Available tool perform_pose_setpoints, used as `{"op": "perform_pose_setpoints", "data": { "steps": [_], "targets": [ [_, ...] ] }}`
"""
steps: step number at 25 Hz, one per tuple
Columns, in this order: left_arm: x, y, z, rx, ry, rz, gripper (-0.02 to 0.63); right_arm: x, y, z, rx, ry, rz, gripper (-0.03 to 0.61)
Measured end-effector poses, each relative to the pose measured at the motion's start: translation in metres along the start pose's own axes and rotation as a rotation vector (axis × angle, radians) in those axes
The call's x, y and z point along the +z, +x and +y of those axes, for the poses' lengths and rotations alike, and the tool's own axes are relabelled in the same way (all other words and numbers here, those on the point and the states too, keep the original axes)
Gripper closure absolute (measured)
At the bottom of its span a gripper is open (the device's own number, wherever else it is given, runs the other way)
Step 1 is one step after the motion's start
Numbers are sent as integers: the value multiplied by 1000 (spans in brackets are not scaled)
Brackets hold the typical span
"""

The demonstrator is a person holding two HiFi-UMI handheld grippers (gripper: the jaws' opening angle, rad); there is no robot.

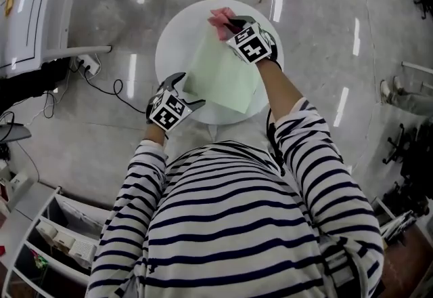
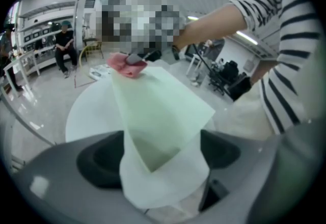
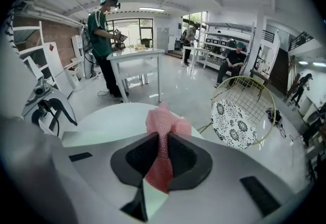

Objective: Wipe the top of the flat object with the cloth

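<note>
Left gripper: we are holding its jaws spread wide, with the near corner of the green sheet between them and no pad pressing on it.
Right gripper: we are pinching the pink cloth between jaws pressed together on it.
Cloth position: it is bunching out past the jaws, right at the sheet's far corner.
Sheet position: it is lying across the round white table, between our two grippers.
Beyond the table: a patterned chair is standing on the glossy floor.
</note>
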State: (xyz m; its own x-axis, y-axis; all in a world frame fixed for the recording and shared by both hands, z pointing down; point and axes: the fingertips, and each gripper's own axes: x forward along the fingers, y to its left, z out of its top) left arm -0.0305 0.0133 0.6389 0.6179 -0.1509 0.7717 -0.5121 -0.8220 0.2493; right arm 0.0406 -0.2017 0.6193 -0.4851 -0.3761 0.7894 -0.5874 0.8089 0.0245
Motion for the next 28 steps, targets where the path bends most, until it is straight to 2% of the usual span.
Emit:
{"op": "perform_pose_setpoints", "data": {
  "steps": [4,9,19,28],
  "targets": [
    [-8,5,-4,-14,6,36,158,-2,9,-2,-22,-55,48,529],
    [-15,11,-5,-19,4,61,158,-16,17,9,-2,-62,102,529],
    [-19,16,-6,-21,2,84,158,-28,6,49,67,-106,97,528],
    [-19,18,-1,-19,6,84,158,-42,-3,116,166,-174,86,528]
  ]
}}
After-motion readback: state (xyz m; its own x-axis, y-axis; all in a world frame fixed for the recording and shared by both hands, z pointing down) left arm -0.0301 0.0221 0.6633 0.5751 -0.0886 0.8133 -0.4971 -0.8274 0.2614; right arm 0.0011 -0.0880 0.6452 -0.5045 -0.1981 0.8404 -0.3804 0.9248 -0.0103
